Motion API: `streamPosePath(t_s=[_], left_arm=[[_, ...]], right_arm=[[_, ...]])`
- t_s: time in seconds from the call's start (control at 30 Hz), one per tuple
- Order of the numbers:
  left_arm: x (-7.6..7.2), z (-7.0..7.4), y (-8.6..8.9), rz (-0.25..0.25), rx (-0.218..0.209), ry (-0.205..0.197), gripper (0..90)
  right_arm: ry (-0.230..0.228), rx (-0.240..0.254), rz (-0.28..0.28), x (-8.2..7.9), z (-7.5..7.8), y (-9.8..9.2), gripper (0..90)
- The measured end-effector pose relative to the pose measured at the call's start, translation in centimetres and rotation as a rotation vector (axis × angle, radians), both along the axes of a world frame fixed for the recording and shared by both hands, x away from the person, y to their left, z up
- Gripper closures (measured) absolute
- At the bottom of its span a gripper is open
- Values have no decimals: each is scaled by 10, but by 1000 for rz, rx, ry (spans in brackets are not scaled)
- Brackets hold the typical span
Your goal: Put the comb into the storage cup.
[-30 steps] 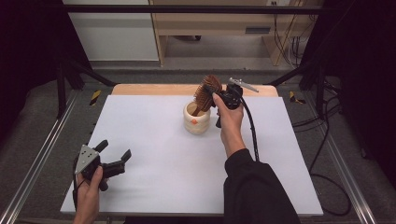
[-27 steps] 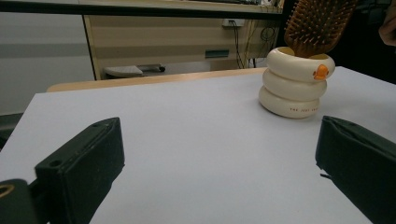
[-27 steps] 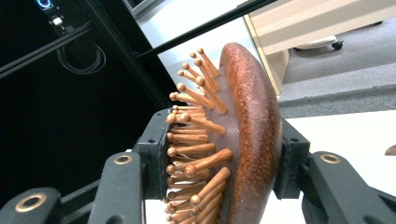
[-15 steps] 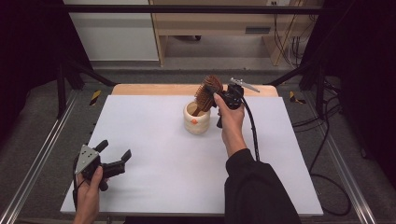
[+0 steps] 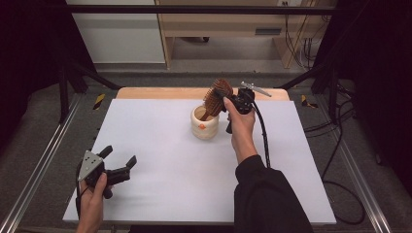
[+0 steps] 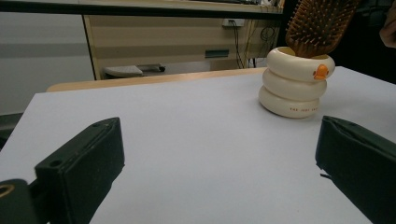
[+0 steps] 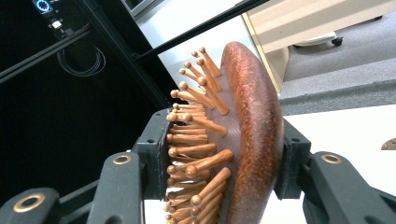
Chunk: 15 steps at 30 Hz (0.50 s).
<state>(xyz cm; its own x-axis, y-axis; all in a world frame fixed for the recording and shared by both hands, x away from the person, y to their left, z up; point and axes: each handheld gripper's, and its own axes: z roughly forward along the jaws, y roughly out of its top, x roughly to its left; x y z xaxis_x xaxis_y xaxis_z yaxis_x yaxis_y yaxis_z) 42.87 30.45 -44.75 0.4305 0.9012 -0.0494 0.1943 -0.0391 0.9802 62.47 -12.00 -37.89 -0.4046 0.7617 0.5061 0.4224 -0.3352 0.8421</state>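
Fingers of right gripper clamped on wooden hairbrush, one pad against bristles, other against smooth back. Brush head tilted, handle end down inside cream ringed cup at worktop centre-rear. Left gripper low near front-left corner, fingers spread wide, nothing between.

A line of small dark capital letters ran along the lowest ring of the cream stacked-ring cup, too small to read. An orange duck emblem marked its top ring. Nothing else bore lettering.
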Motion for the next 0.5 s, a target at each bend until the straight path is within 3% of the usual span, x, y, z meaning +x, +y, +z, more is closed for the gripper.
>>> streamPosePath(t_s=[0.5], left_arm=[[0,0,0,-1,0,1,14]], right_arm=[[5,5,-2,1,-1,-3,480]])
